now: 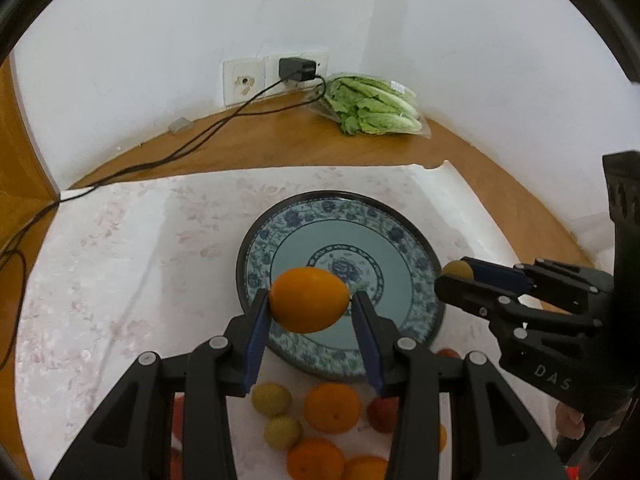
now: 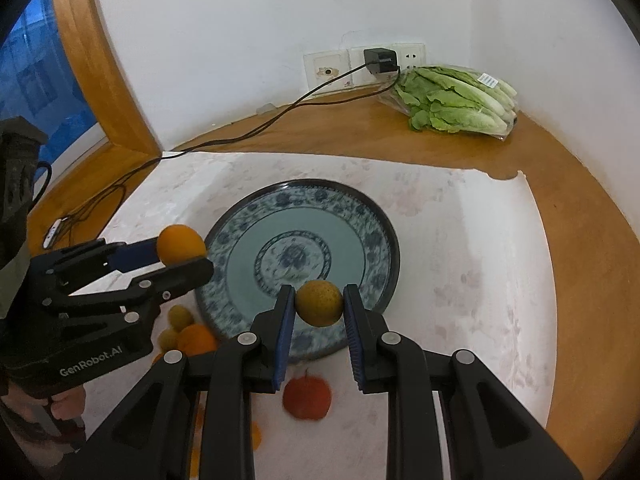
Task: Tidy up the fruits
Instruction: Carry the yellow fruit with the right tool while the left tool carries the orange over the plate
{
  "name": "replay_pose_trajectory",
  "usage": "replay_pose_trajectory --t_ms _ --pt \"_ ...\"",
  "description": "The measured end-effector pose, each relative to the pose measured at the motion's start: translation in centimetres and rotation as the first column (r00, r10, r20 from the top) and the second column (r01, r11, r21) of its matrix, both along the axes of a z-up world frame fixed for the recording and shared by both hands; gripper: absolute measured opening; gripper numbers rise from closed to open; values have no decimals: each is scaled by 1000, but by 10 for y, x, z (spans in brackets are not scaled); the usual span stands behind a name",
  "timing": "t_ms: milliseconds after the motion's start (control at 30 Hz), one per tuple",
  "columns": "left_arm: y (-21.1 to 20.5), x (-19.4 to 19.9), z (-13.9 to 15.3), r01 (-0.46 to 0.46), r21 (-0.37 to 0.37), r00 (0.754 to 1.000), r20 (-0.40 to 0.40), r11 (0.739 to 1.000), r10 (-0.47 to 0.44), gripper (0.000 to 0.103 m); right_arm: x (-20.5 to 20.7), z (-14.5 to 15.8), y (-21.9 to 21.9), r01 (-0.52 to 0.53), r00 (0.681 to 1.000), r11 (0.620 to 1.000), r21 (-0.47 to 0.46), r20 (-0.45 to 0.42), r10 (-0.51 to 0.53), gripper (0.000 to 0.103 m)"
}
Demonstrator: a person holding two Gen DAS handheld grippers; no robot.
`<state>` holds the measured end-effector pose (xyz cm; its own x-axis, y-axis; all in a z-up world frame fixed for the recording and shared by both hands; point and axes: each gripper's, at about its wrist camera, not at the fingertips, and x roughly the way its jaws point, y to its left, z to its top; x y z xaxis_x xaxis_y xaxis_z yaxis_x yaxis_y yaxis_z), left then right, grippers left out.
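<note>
Left gripper (image 1: 310, 300): jaws part-open, clamped on orange (image 1: 309, 300), long axis crosswise between pads. Right gripper (image 2: 319, 304): jaws narrow, pinching small yellow-brown fruit (image 2: 319, 303), possibly longan, over blue-patterned plate (image 2: 372, 216).

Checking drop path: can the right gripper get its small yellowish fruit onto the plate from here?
Probably yes. The right gripper hangs over the plate's near rim, shut on the small yellowish fruit; the plate is bare, and the left gripper is off to its side.

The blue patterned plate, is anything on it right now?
Nothing shows on the plate. The orange in the left gripper and the small yellowish fruit in the right gripper cover its near edge.
</note>
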<state>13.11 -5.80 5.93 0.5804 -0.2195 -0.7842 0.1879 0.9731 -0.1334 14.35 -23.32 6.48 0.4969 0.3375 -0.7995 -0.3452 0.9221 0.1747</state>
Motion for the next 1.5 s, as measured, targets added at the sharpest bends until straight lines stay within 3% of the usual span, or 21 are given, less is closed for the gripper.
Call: replay_pose_trajectory --t_ms 533,1267,1500 --pt "-11 45 -35 -16 22 999 -48 1000 17 43 55 -37 16 0 999 999 -37 -34 -1 25" --pt "-16 52 -44 -8 39 999 -48 999 10 43 63 -48 15 6 999 999 -48 -43 -8 26" --pt "-15 48 -38 -11 53 999 -46 999 13 54 62 -46 12 13 998 999 -36 -68 -15 33"
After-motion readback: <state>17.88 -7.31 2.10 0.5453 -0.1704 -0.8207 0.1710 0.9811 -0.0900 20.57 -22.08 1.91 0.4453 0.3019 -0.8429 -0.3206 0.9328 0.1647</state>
